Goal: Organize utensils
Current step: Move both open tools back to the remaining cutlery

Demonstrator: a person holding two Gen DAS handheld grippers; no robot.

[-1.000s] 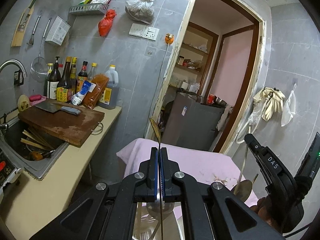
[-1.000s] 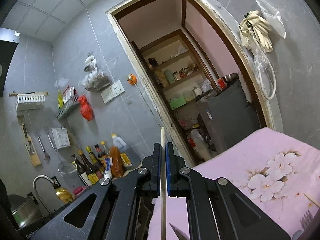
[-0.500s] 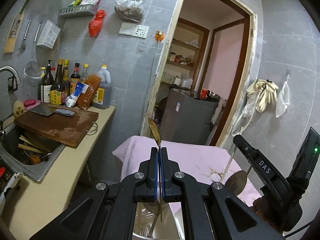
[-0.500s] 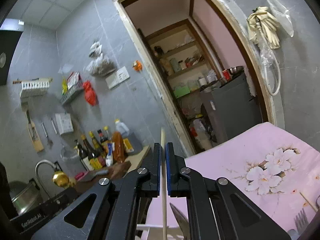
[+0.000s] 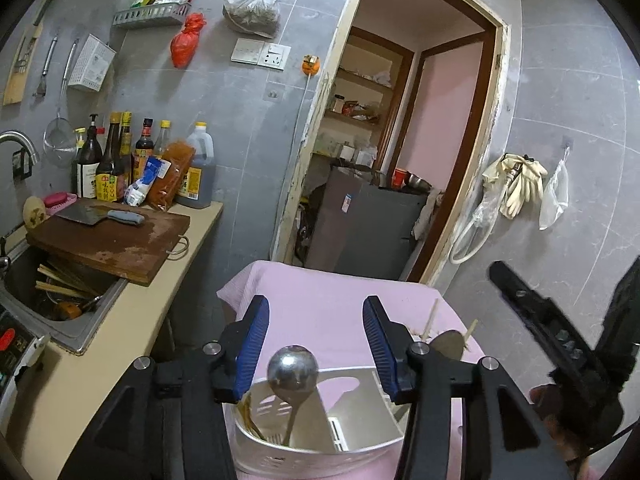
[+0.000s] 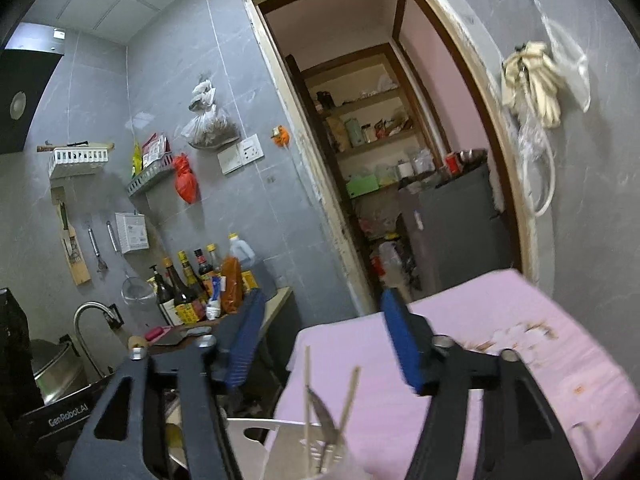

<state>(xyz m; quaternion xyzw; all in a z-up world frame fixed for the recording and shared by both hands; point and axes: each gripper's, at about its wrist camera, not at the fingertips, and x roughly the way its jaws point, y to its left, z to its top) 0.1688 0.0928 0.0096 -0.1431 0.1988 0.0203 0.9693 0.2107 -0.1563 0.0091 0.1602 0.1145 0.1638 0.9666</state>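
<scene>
A: We see our left gripper (image 5: 316,344) spread wide, holding nothing, above a round-bowled steel ladle (image 5: 293,368) standing in the white plastic utensil caddy (image 5: 360,446) on pink cloth.

B: Our right gripper (image 6: 324,340) gapes wide too, empty, over pale wooden chopsticks (image 6: 307,400) upright in it.

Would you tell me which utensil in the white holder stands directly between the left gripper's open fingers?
The steel ladle: its round bowl rises between the left gripper fingers; the chopsticks stand off right.

A ladle (image 5: 293,369) stands in the caddy (image 5: 360,446) on the table (image 5: 320,300).
</scene>
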